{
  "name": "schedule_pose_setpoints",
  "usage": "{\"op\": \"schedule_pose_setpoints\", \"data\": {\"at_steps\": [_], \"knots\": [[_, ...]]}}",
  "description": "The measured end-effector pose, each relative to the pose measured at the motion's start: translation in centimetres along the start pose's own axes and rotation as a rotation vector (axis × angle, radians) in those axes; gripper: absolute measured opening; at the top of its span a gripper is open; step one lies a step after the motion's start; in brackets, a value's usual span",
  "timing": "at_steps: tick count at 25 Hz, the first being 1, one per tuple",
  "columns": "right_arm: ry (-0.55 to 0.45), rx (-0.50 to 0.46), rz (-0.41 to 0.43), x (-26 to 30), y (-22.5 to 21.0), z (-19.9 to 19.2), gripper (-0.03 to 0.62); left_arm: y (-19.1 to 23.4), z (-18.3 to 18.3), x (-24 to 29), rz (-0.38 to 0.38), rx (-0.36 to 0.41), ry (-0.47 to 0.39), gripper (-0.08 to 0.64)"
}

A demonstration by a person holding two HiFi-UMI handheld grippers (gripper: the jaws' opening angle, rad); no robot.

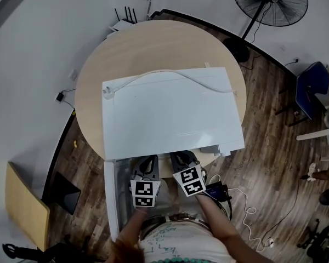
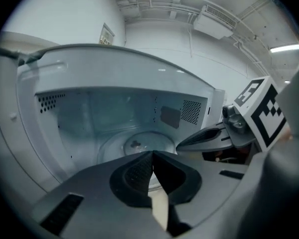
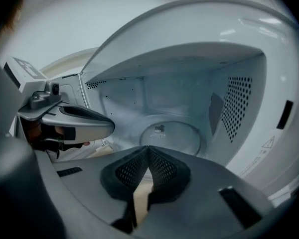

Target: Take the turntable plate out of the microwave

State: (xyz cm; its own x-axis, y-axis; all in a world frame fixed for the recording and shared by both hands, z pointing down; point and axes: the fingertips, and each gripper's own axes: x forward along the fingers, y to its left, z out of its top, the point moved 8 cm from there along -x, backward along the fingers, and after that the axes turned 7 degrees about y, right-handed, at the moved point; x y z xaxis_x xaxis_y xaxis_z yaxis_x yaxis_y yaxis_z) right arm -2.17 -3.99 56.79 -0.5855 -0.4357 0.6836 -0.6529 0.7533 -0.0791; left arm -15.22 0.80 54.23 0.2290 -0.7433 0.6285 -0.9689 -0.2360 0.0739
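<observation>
My round wooden counter (image 1: 96,75) stands on a dark plank floor (image 1: 274,152), with a standing fan (image 1: 270,3) behind it and a blue chair (image 1: 310,89) off to the right. The white microwave (image 1: 170,114) sits on the counter, a white cable (image 1: 170,74) draped over its top, and its door (image 1: 111,196) hangs open on my left. Inside, the glass plate (image 3: 172,136) lies flat on the cavity floor; nothing else shows in there. My left tongs (image 2: 152,154) and right tongs (image 3: 148,148) are side by side at the mouth of the microwave, both pressed together with nothing between them. Both point in at the plate without touching it.
</observation>
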Motion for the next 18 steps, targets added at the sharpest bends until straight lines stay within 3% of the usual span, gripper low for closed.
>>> {"op": "schedule_pose_setpoints", "data": {"at_steps": [7, 11, 16, 17, 18], "knots": [[0.034, 0.019, 0.008, 0.6, -0.1, -0.6, -0.009, 0.9, -1.7, 1.1, 0.008, -0.118, 0.034, 0.015], [0.021, 0.043, 0.017, 0.3, -0.4, -0.7, -0.009, 1.1, -2.4, 1.3, 0.051, -0.131, 0.058, 0.017], [0.006, 0.107, 0.007, -0.3, -1.4, -1.3, -0.009, 1.4, -3.6, 1.3, 0.066, -0.315, 0.047, 0.018], [0.004, 0.119, 0.004, -0.4, -1.6, -1.4, -0.009, 1.5, -3.8, 1.3, 0.063, -0.359, 0.044, 0.038], [0.004, 0.126, 0.002, -0.6, -1.7, -1.5, -0.009, 1.5, -4.1, 1.4, 0.057, -0.397, 0.046, 0.109]]}}
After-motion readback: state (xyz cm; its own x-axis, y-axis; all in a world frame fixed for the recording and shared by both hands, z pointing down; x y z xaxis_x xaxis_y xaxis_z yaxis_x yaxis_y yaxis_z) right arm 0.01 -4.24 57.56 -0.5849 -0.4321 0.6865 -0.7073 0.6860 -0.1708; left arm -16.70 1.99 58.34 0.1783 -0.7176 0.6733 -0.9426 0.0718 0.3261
